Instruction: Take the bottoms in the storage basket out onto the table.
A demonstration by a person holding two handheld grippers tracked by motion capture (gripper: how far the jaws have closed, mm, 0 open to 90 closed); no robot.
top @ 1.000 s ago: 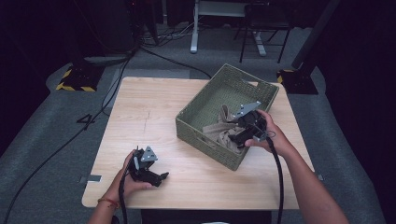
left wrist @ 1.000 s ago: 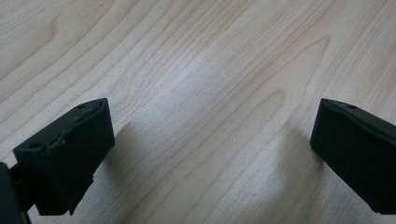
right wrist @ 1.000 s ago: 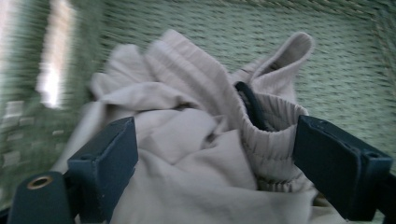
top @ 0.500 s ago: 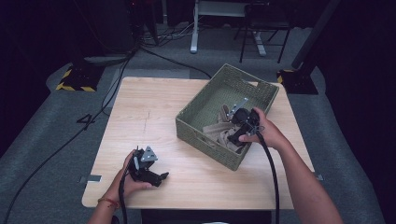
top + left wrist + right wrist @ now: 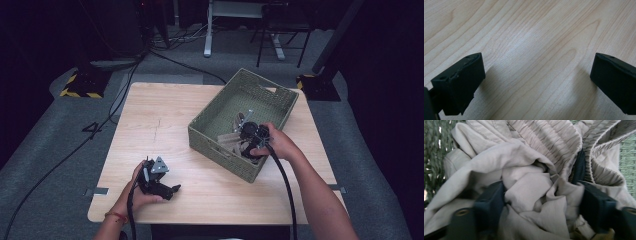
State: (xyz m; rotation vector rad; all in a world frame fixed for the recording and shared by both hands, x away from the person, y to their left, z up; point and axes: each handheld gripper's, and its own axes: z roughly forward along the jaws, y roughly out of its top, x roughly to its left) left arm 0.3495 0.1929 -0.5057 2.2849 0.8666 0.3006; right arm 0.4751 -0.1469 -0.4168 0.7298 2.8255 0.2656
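Note:
A crumpled beige garment (image 5: 524, 152) with a gathered elastic band lies in the green woven basket (image 5: 218, 146) at the table's right. My right gripper (image 5: 244, 144) points down into the basket. Its jaws have just been closing, and in the right gripper view (image 5: 541, 202) they are sunk into the cloth with a bunched fold pressed between them. My left gripper (image 5: 171, 189) rests in the person's hand near the table's front left edge. Its jaws stand wide open (image 5: 536, 75) over bare wood with nothing between them.
The basket sits at an angle on the light wooden table (image 5: 160, 120). The basket's green weave (image 5: 627, 157) shows beside the cloth. Black cables (image 5: 282, 185) trail from both grippers toward the person. Grey carpet, floor cables and a chair base lie beyond the table.
My right gripper has moved left and down into the basket, onto the beige garment. The left hand and its gripper have stayed where they were.

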